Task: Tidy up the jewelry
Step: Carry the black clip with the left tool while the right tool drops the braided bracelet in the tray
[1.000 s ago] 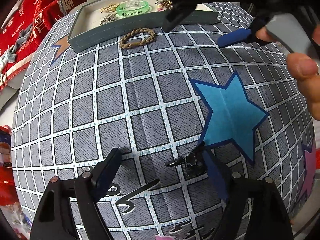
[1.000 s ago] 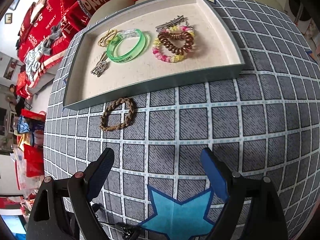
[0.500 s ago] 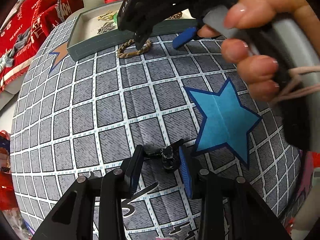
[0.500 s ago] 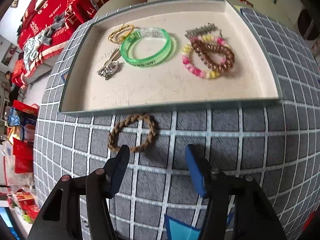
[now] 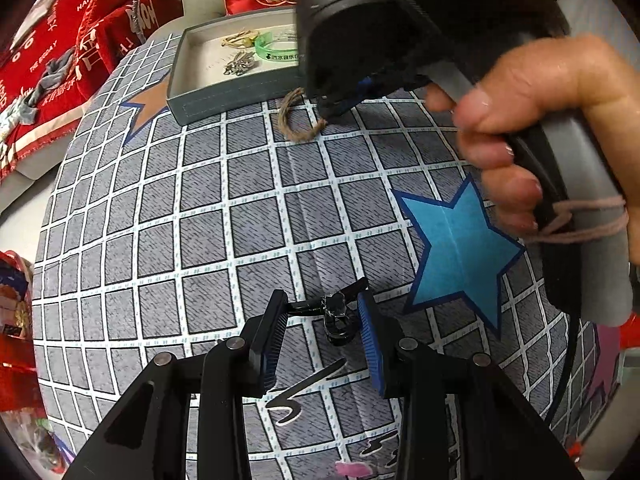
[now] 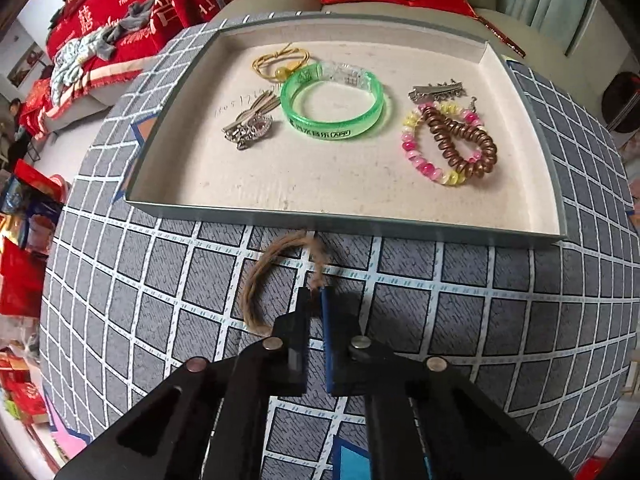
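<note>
At frame centre, the braided rope bracelet (image 6: 280, 276) is clamped by the right tongs (image 6: 315, 294); the black clip (image 5: 334, 314) is pinched between the left tongs (image 5: 324, 316).

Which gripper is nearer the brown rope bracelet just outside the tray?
Right. The right gripper is shut on the rope bracelet beside the tray. The left gripper is well away across the cloth, closed around a black clip.
</note>
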The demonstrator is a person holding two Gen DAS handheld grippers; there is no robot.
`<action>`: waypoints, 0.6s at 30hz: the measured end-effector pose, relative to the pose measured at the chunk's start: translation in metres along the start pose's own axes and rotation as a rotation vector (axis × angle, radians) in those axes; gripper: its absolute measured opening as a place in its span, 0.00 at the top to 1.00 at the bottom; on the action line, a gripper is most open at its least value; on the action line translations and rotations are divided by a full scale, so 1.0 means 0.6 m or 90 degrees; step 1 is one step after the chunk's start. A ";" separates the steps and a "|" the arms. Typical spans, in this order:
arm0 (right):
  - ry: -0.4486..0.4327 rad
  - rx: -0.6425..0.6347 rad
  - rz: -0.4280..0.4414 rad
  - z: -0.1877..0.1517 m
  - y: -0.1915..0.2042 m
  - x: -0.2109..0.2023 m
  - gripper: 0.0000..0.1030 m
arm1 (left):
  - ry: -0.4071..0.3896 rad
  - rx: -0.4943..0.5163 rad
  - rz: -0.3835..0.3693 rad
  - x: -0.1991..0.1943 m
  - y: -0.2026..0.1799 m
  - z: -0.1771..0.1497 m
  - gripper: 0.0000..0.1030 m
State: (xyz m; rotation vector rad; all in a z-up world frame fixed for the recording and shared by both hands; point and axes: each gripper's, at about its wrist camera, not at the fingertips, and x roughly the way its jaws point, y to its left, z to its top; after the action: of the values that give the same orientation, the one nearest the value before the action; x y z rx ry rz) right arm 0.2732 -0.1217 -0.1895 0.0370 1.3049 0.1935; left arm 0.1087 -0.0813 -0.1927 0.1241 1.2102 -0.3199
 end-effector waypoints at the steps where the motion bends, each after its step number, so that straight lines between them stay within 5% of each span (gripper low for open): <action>1: -0.003 0.008 0.012 -0.002 -0.006 -0.006 0.97 | -0.002 0.000 0.001 -0.001 0.001 -0.001 0.51; 12: -0.001 0.104 0.096 -0.020 -0.070 -0.029 0.96 | -0.010 -0.032 0.009 0.001 0.041 0.020 0.51; 16: 0.001 0.093 0.091 -0.016 -0.052 -0.016 0.55 | -0.014 -0.039 0.015 -0.005 0.045 0.018 0.51; 18: 0.000 0.084 0.077 -0.009 -0.039 -0.009 0.55 | -0.015 -0.044 0.019 -0.009 0.048 0.015 0.51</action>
State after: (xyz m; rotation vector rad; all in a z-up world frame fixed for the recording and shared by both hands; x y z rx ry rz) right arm 0.2697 -0.1462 -0.1891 0.2290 1.3147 0.2106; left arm 0.1241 -0.0553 -0.1867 0.0781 1.1943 -0.2532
